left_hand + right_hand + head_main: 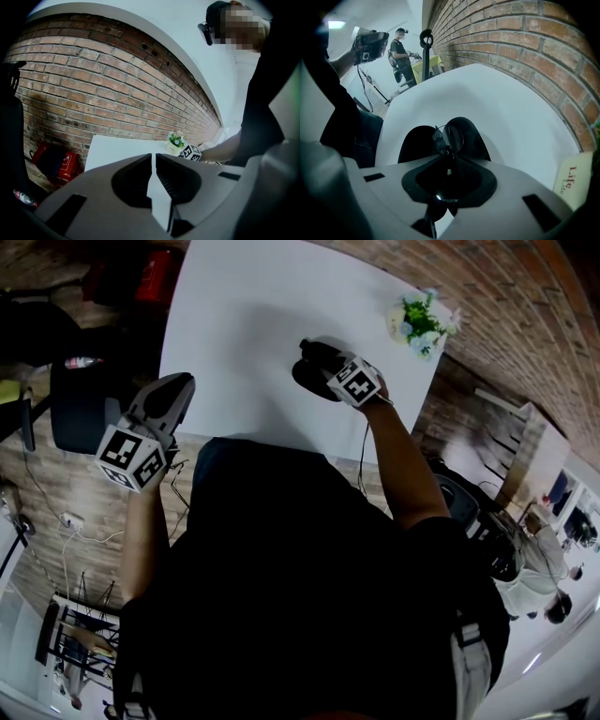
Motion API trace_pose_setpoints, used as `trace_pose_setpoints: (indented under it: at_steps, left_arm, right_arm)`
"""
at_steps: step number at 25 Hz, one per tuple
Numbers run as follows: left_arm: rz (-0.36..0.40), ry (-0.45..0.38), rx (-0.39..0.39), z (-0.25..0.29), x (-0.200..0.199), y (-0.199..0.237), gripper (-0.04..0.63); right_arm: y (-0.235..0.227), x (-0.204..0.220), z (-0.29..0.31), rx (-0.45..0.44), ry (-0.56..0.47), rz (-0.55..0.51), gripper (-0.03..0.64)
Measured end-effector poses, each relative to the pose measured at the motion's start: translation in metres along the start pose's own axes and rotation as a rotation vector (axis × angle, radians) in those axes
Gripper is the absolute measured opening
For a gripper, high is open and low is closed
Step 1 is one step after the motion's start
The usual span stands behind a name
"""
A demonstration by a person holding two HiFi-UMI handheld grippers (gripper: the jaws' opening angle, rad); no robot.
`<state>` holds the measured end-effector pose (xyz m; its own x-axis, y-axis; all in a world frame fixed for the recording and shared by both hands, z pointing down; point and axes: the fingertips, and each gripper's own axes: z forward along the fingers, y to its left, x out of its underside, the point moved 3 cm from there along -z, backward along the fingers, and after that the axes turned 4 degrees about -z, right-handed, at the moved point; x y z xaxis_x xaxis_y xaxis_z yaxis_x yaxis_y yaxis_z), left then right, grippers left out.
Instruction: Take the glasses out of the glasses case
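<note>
The right gripper (447, 155) points down over the open black case (415, 140) on the white table (244, 315). Its jaws pinch the glasses (449, 137) at the bridge, and the lenses show against the case's two halves. The left gripper (153, 159) hangs at the table's near edge, jaws pressed together on nothing. A plant pot (419, 322) sits at the far corner, well apart from the case, by a brick wall (93, 84).
</note>
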<state>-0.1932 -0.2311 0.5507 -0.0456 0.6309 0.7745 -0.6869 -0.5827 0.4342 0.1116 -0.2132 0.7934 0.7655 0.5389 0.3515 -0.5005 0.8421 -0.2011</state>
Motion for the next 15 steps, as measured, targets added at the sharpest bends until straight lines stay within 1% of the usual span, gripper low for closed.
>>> trace_pose_setpoints:
  at_steps: [3,4,5,15]
  left_arm:
    - [0.002,0.001,-0.001,-0.0011,0.0003,-0.0007,0.034]
    - [0.002,0.001,-0.002,-0.0013,0.0004,-0.0013,0.034]
    - [0.001,0.001,-0.003,-0.0014,0.0007,-0.002,0.034]
    - [0.005,0.002,-0.004,-0.0053,0.0025,-0.0094,0.034]
  right_arm:
    - [-0.0002,-0.0011,-0.0012,0.002,-0.004,-0.001,0.071]
    - [-0.0005,-0.0018,-0.0022,0.006,-0.007,-0.002,0.044]
    - [-0.0008,-0.0024,-0.0031,0.009,-0.009,-0.004,0.037]
    - [0.0022,-0.0027,-0.0044,0.024,-0.006,-0.015,0.031]
